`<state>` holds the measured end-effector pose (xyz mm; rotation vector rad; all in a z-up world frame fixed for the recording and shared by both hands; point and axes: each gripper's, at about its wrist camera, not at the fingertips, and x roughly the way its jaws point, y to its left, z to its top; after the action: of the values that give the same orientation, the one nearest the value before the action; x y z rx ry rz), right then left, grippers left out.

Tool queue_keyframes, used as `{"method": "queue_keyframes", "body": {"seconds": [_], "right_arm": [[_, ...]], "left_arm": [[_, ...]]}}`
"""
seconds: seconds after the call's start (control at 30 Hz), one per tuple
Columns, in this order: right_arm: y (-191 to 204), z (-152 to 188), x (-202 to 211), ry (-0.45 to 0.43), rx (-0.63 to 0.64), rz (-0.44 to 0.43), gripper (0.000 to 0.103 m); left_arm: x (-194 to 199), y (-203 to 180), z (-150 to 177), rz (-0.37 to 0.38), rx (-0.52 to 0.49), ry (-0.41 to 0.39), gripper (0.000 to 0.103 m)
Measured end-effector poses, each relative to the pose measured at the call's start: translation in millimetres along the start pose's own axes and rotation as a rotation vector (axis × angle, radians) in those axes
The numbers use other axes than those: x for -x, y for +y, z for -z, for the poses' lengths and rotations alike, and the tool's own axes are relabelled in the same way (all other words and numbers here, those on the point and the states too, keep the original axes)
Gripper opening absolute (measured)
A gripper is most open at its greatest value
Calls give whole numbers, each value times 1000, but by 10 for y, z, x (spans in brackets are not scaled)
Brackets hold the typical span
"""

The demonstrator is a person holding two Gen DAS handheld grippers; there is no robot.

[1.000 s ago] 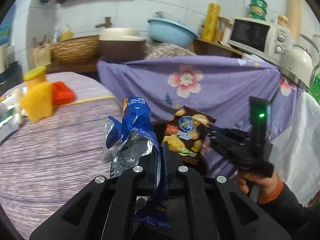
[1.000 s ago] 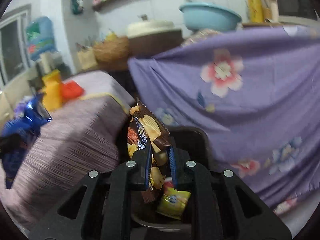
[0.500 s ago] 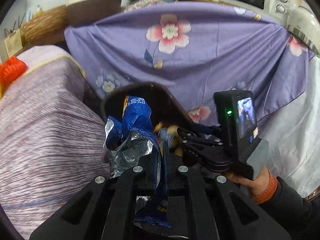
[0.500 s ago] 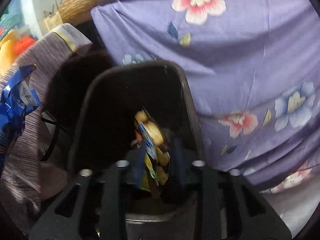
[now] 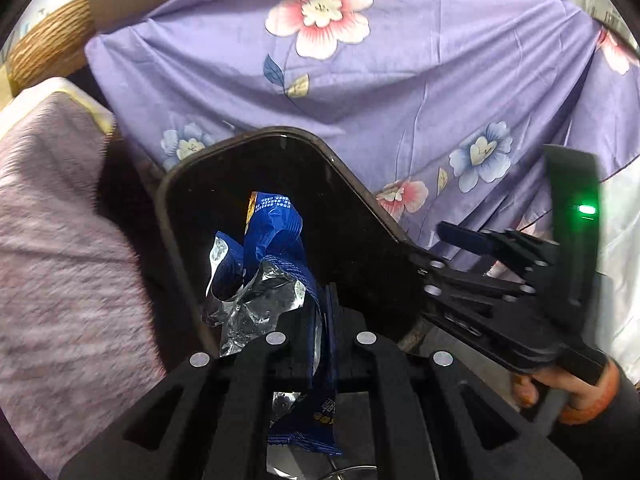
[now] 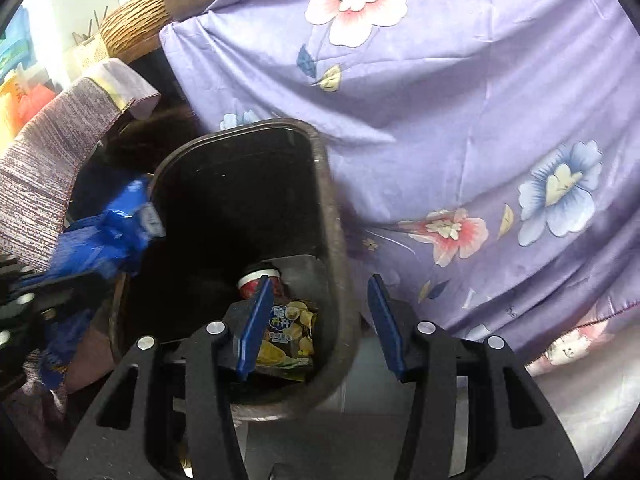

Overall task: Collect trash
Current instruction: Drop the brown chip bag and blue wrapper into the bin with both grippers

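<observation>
Two grippers are at work over one dark trash bin (image 6: pixel 338 240). The left gripper (image 5: pixel 320 312) has its fingers pressed together on one crumpled blue wrapper (image 5: pixel 276 240) with a silver foil lining, and the wrapper juts up above the bin's open mouth; from the right wrist camera the same wrapper shows as a blurred blue shape at the bin's left rim. The right gripper (image 6: pixel 320 320) has its two blue-padded fingers (image 6: pixel 386 320) apart and its jaws are opening, with nothing between them; one finger hangs over the inside of the bin and the other outside its right wall, so the rim runs between them. Down on the bin's floor lie two pieces of trash: one chip bag (image 6: pixel 290 332) printed with yellow crisps, partly hidden by the left-hand pad, and just beyond it one round container (image 6: pixel 260 282) with a white rim and red contents. One hand (image 5: pixel 560 392) in an orange cuff grips the right tool's handle at the lower right of the left wrist view. A purple flowered cloth (image 6: pixel 460 100) hangs right behind the bin and fills the background, a striped mauve tablecloth (image 5: pixel 60 260) crowds in on the left, and one woven basket (image 6: pixel 132 20) sits above it at the top left
</observation>
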<state>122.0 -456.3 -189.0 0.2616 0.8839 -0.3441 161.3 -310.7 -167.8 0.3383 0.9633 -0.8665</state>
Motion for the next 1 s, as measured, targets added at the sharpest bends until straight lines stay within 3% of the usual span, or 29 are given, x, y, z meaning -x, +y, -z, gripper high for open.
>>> {"method": "queue_keyframes", "body": {"seconds": [0.3,0.53,0.57,0.6,0.67,1.0], "right_arm": [[-182,68,161,-15,-23,26,50],[-218,87,206,-20,-26,39,50],[-224,87,208,-20,-27,40,50],[-230,87,211,-19,-27,43,50],[-240,82,211,-19,-27,47,51],[-300,60,264,-36,-39,66,55]], "left_arm": [[-466,-28,-112,36,-19,73,6],[-561,-109,-149,45,-37,79,10],[-562,-113,-146,43,-39,77,19],[-554,-121,-147,40,-43,71,37],[-506,-129,-145,34,-46,46,56],[-292,-94,-136,51,1,0,66]]}}
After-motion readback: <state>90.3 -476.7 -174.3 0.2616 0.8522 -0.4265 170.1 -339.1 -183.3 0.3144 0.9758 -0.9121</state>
